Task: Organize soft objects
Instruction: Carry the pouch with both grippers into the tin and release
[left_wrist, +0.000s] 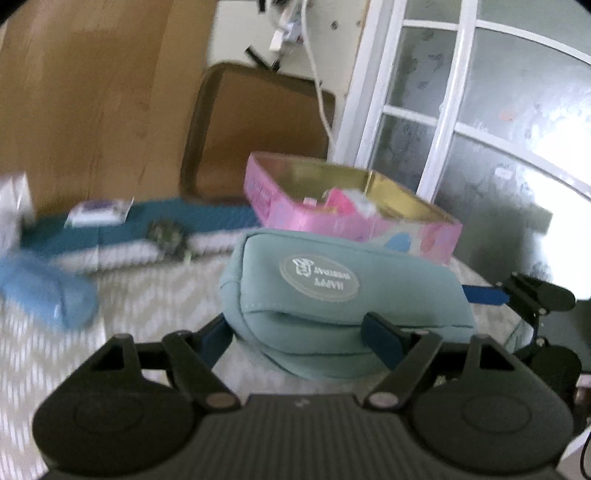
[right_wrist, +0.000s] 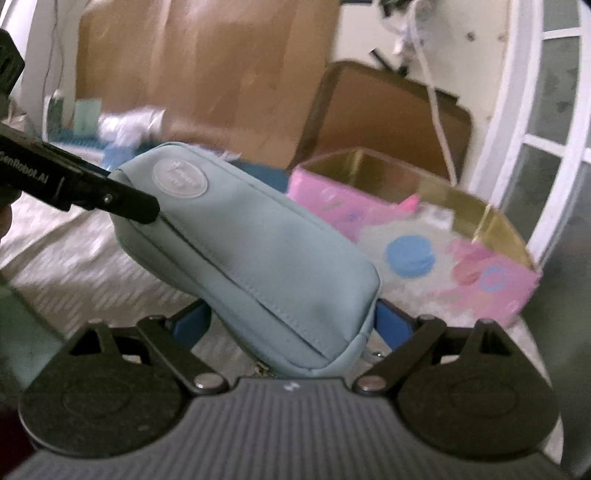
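A pale teal zip pouch with a round grey patch hangs above the patterned cloth, carried by both grippers. My left gripper is shut on its near end, and the right pad dents the fabric. In the right wrist view the same pouch slants away, with my right gripper shut on its lower end. The left gripper's black finger clamps the far, patched end. Just behind the pouch stands an open pink box with a gold inside, holding a pink item and white filling.
A rolled blue cloth lies at the left on the patterned cover. A blue mat with small packets lies behind it. A brown tray leans on the wall, a white cable hangs over it, and a white window frame stands at the right.
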